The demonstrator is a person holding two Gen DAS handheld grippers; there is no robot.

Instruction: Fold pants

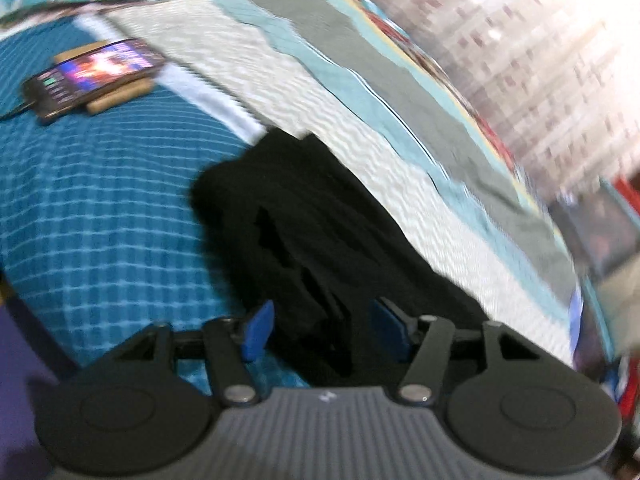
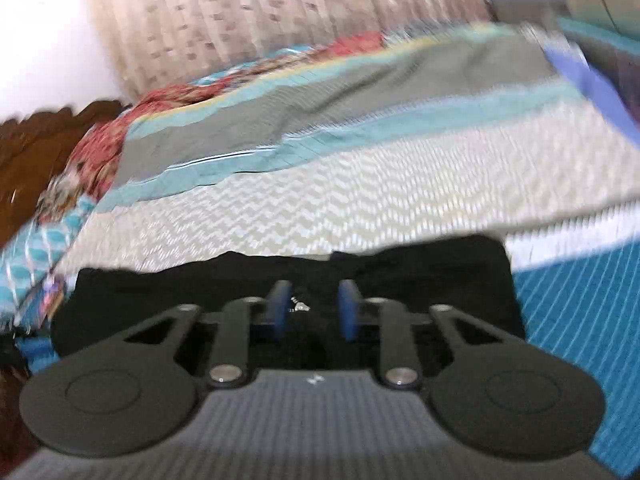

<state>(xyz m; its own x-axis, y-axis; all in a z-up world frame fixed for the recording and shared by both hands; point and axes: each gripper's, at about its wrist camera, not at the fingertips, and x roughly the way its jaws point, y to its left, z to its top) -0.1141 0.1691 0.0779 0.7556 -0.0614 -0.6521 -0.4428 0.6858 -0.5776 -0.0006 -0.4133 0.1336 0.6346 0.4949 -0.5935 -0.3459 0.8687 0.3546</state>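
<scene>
Pants: black soft-cloth pants [image 1: 320,240] lie bunched on the bed's teal checked bedspread [image 1: 100,220], laid flat for folding | Left hand-held gripper [image 1: 324,332]: blue pads apart, over the cloth, gripping nothing | Right hand-held gripper [image 2: 314,308]: pads narrowly apart above the dark fabric, no pinch visible | Aside: lit phone [image 1: 92,76] well clear of the work.

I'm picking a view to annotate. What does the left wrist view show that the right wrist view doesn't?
Only the left wrist view shows a lit phone on a wooden block. Only the right wrist view shows a dark wooden headboard. Both show the black pants on the striped bedspread, the curtain, and a gripper with blue pads apart.
</scene>
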